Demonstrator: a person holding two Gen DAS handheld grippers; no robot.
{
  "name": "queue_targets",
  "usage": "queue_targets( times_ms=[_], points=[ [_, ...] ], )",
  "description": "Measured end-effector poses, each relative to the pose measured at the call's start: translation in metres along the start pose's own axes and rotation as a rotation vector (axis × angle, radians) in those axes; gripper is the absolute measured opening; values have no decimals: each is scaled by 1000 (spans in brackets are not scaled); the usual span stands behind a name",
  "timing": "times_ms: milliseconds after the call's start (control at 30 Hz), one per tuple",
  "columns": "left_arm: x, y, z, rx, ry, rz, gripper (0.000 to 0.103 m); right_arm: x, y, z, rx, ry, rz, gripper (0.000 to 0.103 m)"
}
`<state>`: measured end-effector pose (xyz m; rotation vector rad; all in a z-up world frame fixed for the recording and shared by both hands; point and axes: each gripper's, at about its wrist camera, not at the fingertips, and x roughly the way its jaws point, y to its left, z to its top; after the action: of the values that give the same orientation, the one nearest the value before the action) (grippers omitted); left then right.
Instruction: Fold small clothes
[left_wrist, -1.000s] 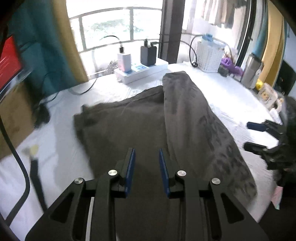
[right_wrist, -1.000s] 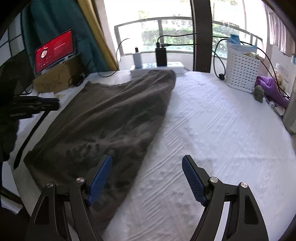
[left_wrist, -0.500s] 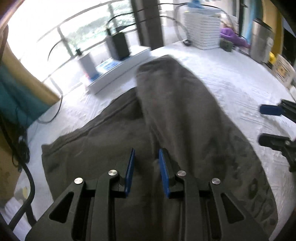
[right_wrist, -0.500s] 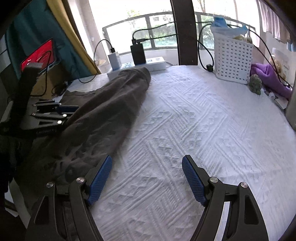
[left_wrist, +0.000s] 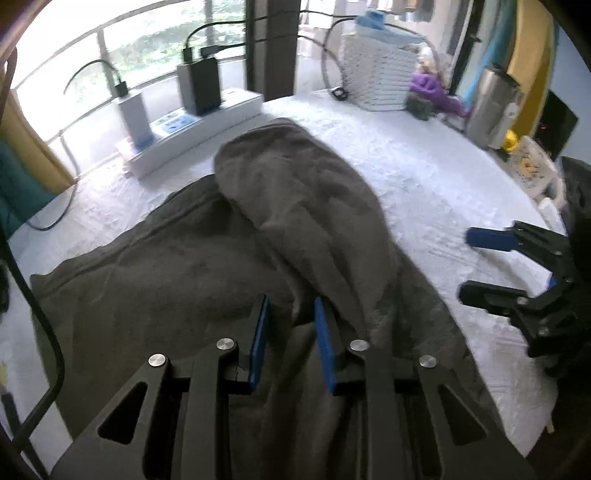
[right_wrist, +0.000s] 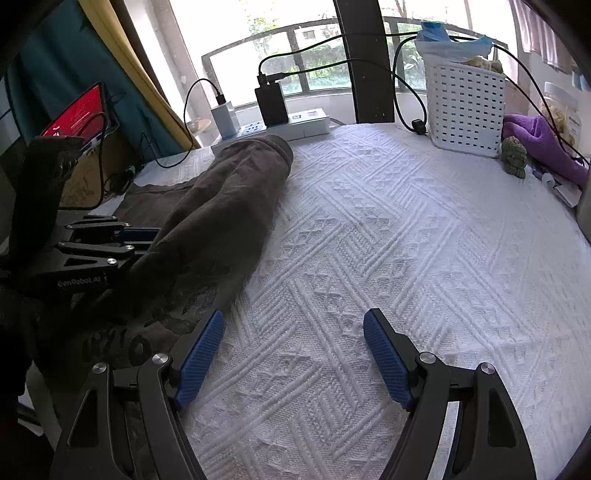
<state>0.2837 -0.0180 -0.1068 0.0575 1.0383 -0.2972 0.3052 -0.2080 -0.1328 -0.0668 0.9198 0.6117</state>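
The left gripper (left_wrist: 290, 332) has its jaws just closing around a ridge of the grey garment (left_wrist: 207, 266) bunched between them, with one side already flapped over just ahead. To its right, the right gripper (right_wrist: 293, 354) hangs wide open, empty over the white cloth (right_wrist: 406, 240), the garment's hem just left of its left finger. A mid-fold regrasp, I judge; next, pinch firmly and carry the fold across.

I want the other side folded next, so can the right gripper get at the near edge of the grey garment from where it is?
Probably yes: the right gripper is open over bare bedspread, and the grey garment lies unobstructed beside its left finger.
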Motion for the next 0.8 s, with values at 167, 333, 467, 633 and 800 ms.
queue_targets(
  times_ms=[167,333,467,633,800],
  points=[
    [-5,-8,-3,33,-23,-46,0,0,0,0,1,0,-8,80],
    [-42,7,-2,12,-124,54,0,-3,1,1,-2,2,-25,80],
    [-72,31,-5,-9,-189,189,0,-6,7,5,-15,-8,-32,80],
    [-79,63,-18,-56,-181,264,0,-4,23,14,-46,-17,-24,80],
    [-62,97,-32,-183,-124,147,1,6,44,20,-85,-5,-2,80]
  ],
)
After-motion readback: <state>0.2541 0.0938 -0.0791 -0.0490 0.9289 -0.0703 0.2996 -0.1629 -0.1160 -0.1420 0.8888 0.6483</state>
